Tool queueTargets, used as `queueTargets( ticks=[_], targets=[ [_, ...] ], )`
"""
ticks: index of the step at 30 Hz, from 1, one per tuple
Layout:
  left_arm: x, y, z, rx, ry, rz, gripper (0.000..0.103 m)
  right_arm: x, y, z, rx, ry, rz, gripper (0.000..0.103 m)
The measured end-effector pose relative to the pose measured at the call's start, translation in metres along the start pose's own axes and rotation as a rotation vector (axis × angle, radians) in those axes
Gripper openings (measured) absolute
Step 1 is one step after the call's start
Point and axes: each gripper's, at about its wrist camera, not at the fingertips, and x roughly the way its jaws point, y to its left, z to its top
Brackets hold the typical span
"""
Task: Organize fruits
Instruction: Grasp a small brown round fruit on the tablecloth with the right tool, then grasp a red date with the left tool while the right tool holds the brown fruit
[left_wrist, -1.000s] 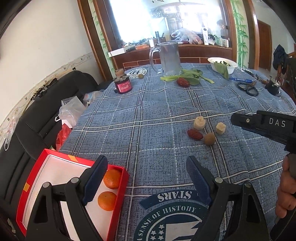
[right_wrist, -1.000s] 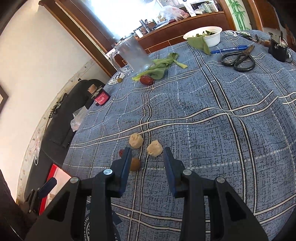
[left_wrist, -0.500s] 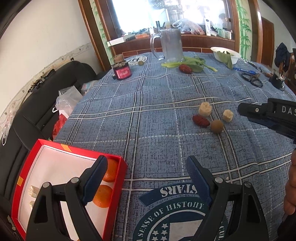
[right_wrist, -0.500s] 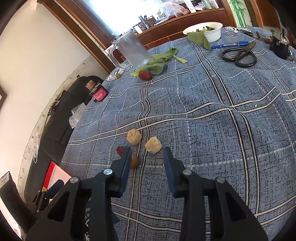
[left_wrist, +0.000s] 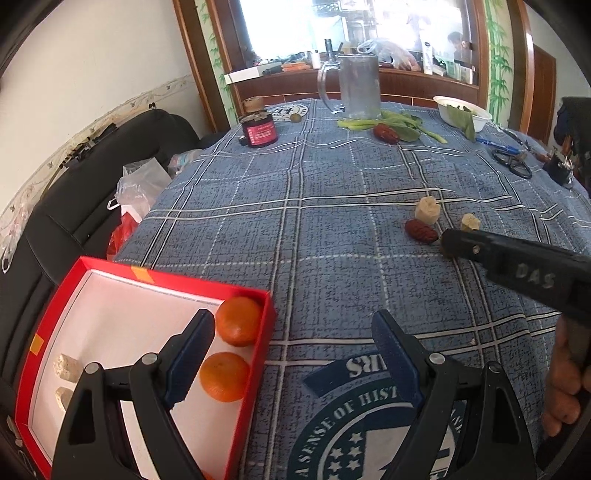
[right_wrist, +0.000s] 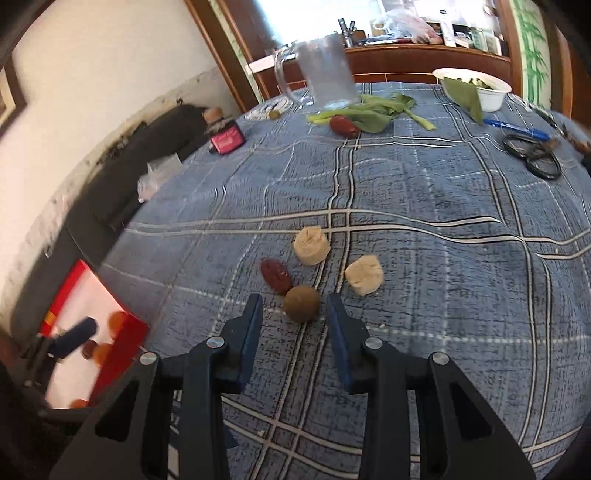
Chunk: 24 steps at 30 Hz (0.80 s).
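Fingers of the right gripper (right_wrist: 294, 321) parted, nothing clamped, tips flanking a small round brown fruit (right_wrist: 301, 303) on the worktop (right_wrist: 443, 295); no contact with it visible. Just beyond that fruit, touching or nearly so, a red date (right_wrist: 276, 274); past the date a pale cut chunk (right_wrist: 311, 244), and a second pale chunk (right_wrist: 365, 275) to the right, just ahead of the right finger. Farther back, another red date (right_wrist: 344, 126) against green leaves (right_wrist: 373, 112), near a clear glass mug (right_wrist: 325, 77). White bowl (right_wrist: 476, 90), blue pen (right_wrist: 515, 128) and black scissors (right_wrist: 533, 155) at far right; small red-labelled jar (right_wrist: 224, 137) at far left.

Fingers of the left gripper (left_wrist: 291, 354) spread wide and empty, hovering across the near edge of a red box (left_wrist: 266, 325) with white lining. Inside the box: two oranges (left_wrist: 238, 326) near its right wall, two pale pieces (left_wrist: 67, 365) toward its left side. Box at the worktop's left edge, well apart from the loose fruit cluster. Right gripper's black body reaching in from the right in the left wrist view, tip near the date.
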Motion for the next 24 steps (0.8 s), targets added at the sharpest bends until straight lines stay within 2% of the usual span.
queueTargets(
  ticks=[4, 8, 9, 11, 17, 21, 24],
  targets=[
    [0.002, 0.007, -0.001, -0.014, 0.01, -0.013, 0.087, 0.008, 0.0, 0.001, -0.012, 0.004, -0.044, 0.038],
    [-0.001, 0.013, 0.002, -0.027, -0.002, -0.024, 0.087, 0.013, 0.001, 0.003, -0.016, 0.011, -0.05, 0.037],
    [-0.002, 0.013, 0.003, -0.026, -0.006, -0.026, 0.087, 0.013, 0.002, 0.003, -0.019, 0.012, -0.054, 0.036],
    [-0.001, 0.013, 0.006, -0.018, -0.006, -0.027, 0.087, 0.014, 0.002, 0.004, -0.02, 0.017, -0.061, 0.025],
    [-0.001, 0.012, 0.02, -0.032, -0.007, -0.042, 0.087, 0.008, -0.002, 0.004, -0.022, 0.013, -0.09, 0.025],
    [0.004, 0.0, 0.032, -0.03, -0.014, -0.04, 0.087, -0.016, -0.023, 0.012, 0.071, -0.059, -0.073, 0.025],
    [0.012, -0.014, 0.039, -0.032, -0.009, -0.054, 0.087, -0.036, -0.048, 0.016, 0.164, -0.13, -0.115, 0.025]
  ],
)
